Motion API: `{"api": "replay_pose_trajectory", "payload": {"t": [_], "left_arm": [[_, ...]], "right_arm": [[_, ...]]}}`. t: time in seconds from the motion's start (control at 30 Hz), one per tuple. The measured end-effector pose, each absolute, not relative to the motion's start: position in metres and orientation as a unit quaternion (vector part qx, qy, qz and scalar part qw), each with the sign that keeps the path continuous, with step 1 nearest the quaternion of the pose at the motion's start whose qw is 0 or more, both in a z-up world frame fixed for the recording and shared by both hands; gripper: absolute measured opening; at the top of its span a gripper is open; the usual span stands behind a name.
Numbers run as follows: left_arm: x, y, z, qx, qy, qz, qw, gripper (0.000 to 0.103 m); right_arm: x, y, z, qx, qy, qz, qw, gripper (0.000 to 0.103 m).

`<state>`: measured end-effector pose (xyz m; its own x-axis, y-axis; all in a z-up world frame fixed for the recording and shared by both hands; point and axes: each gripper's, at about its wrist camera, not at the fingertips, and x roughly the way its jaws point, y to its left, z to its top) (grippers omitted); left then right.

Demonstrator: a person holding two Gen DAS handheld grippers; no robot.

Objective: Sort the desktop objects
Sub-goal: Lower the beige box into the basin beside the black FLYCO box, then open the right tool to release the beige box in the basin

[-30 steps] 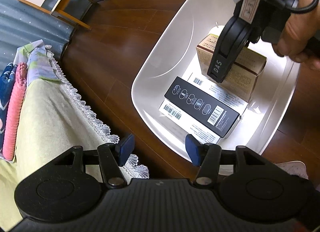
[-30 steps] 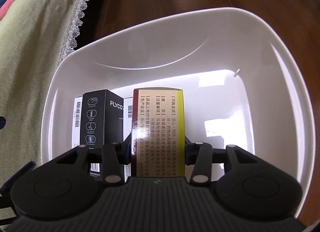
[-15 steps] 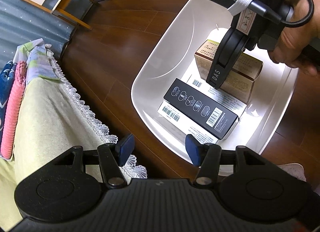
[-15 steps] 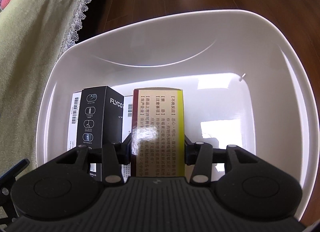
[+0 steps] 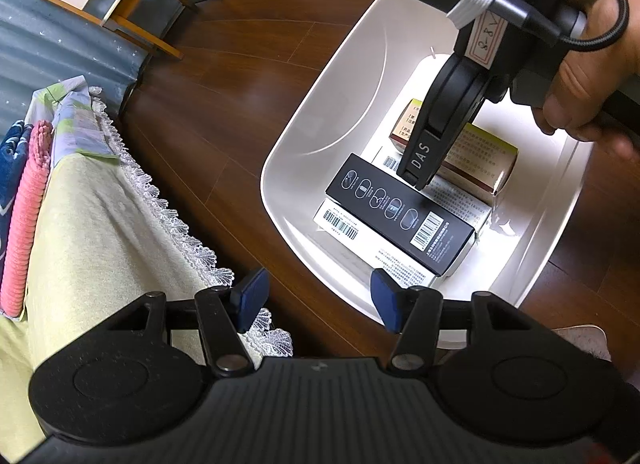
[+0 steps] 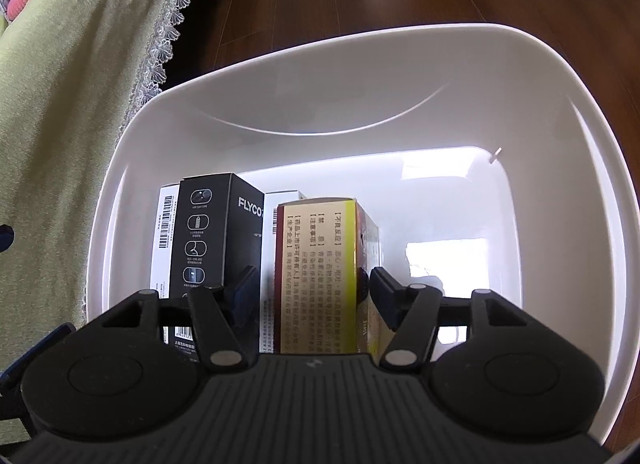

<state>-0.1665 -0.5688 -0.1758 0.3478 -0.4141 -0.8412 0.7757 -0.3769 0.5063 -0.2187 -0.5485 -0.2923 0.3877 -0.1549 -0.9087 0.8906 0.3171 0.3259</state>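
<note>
The white tub (image 6: 580,168) holds a black box (image 6: 208,240), white boxes (image 5: 384,260) and a brown-yellow box (image 6: 316,276). The right gripper (image 6: 310,296) straddles that box, jaws spread clear of it; the left gripper (image 5: 316,298) hangs wide and empty.

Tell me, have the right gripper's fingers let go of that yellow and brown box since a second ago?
Yes. The right gripper has opened: both fingers now stand clear of the yellow and brown box, which rests in the white bin beside the black box.

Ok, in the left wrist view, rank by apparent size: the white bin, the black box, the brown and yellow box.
1. White bin, clearly largest.
2. Black box.
3. Brown and yellow box, though the right gripper hides part of it, so second and third are unsure.
</note>
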Motion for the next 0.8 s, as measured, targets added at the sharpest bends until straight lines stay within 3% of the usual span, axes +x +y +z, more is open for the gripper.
{"api": "replay_pose_trajectory", "payload": {"t": [0.23, 0.8], "left_arm": [[-0.166, -0.568, -0.177, 0.619, 0.147, -0.552, 0.539, 0.060], [-0.169, -0.571, -0.177, 0.620, 0.149, -0.551, 0.539, 0.060]], "right_arm": [[-0.219, -0.547, -0.300, 0.460, 0.421, -0.363, 0.692, 0.063], [-0.229, -0.551, -0.300, 0.475, 0.410, -0.354, 0.693, 0.060]]}}
